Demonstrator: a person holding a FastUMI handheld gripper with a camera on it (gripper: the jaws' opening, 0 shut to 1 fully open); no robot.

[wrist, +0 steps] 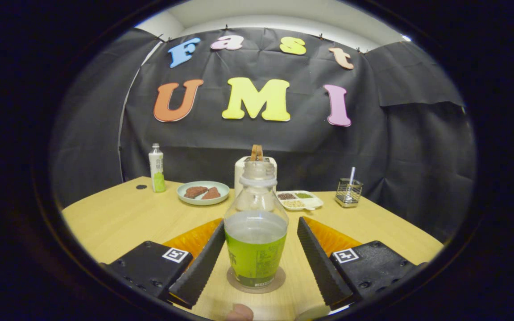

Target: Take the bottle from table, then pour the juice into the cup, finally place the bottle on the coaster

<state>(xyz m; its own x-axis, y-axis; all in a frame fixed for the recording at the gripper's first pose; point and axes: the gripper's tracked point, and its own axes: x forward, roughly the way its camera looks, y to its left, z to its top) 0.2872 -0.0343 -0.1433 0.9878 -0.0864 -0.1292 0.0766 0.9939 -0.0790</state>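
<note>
Gripper view: jaws spread wide, the gripper (pixel 257 254) holding nothing; the ribbed fingers (pixel 201 263) stand either side of the bottle (pixel 256 232) with clear gaps. Bottle sits upright on the round coaster (pixel 234 281) at lower centre, uncapped, part full of green juice. Beyond it on the table (pixel 118 218): a white box (pixel 240 171) right behind the bottle, a plate (pixel 203 192) of brown pieces, a divided tray (pixel 299 200), a second small bottle (pixel 156 168) at left, a wire holder (pixel 348 191) at right. A fingertip (pixel 240 312) shows at bottom centre.
</note>
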